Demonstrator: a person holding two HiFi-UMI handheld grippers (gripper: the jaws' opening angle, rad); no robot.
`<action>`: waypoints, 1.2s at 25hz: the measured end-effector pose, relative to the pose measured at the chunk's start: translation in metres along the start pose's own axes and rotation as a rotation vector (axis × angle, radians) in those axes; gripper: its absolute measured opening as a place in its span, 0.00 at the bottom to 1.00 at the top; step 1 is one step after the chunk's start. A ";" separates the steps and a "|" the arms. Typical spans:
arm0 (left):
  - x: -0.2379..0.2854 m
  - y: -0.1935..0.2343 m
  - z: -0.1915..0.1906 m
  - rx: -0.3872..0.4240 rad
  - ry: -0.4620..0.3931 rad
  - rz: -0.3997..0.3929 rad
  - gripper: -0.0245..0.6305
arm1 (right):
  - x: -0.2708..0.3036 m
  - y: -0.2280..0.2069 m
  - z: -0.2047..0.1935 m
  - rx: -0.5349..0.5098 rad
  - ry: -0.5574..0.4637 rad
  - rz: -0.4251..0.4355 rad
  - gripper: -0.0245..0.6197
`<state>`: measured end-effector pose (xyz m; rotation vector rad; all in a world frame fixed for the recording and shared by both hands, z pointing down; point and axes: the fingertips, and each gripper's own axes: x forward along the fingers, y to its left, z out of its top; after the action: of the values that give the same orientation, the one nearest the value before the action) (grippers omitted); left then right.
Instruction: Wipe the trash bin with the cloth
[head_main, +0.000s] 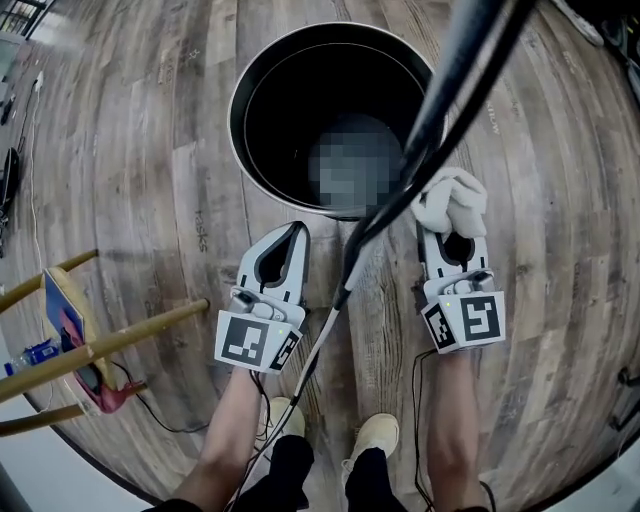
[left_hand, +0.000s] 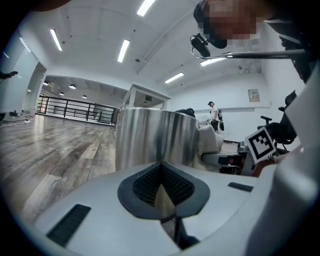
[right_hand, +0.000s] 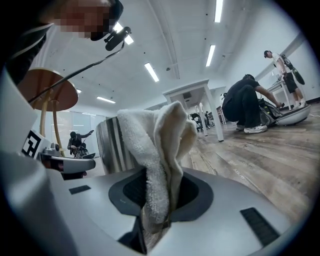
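The trash bin (head_main: 238, 130) is a round steel can with a black inside, standing on the wood floor just ahead of both grippers. My right gripper (head_main: 453, 225) is shut on a white terry cloth (head_main: 452, 195), which is bunched over its tips close to the bin's near right rim. In the right gripper view the cloth (right_hand: 157, 145) stands up out of the right gripper (right_hand: 157, 200), with the bin's steel wall (right_hand: 111, 145) behind it. My left gripper (head_main: 296, 230) is shut with nothing in it, a short way from the bin. The left gripper (left_hand: 161, 172) faces the bin's side (left_hand: 155, 137).
A wooden stool's legs (head_main: 100, 345) cross the left, with a blue and pink item (head_main: 70, 330) beneath. A dark boom and cable (head_main: 440, 110) run from upper right down between the grippers. The person's shoes (head_main: 375, 435) are below. A crouching person (right_hand: 245, 105) is far off.
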<state>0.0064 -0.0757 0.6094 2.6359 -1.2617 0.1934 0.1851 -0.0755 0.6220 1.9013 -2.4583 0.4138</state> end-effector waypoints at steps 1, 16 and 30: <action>0.001 0.003 -0.007 0.000 0.001 0.003 0.03 | 0.002 -0.002 -0.009 0.002 0.004 -0.002 0.18; 0.008 0.017 -0.071 -0.017 0.046 -0.024 0.03 | 0.002 -0.007 -0.102 0.009 0.101 -0.028 0.18; -0.047 -0.016 -0.050 -0.056 0.073 -0.037 0.03 | -0.081 0.016 -0.072 0.015 0.143 -0.083 0.18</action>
<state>-0.0122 -0.0182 0.6458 2.5780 -1.1778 0.2422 0.1803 0.0202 0.6750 1.8995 -2.2852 0.5463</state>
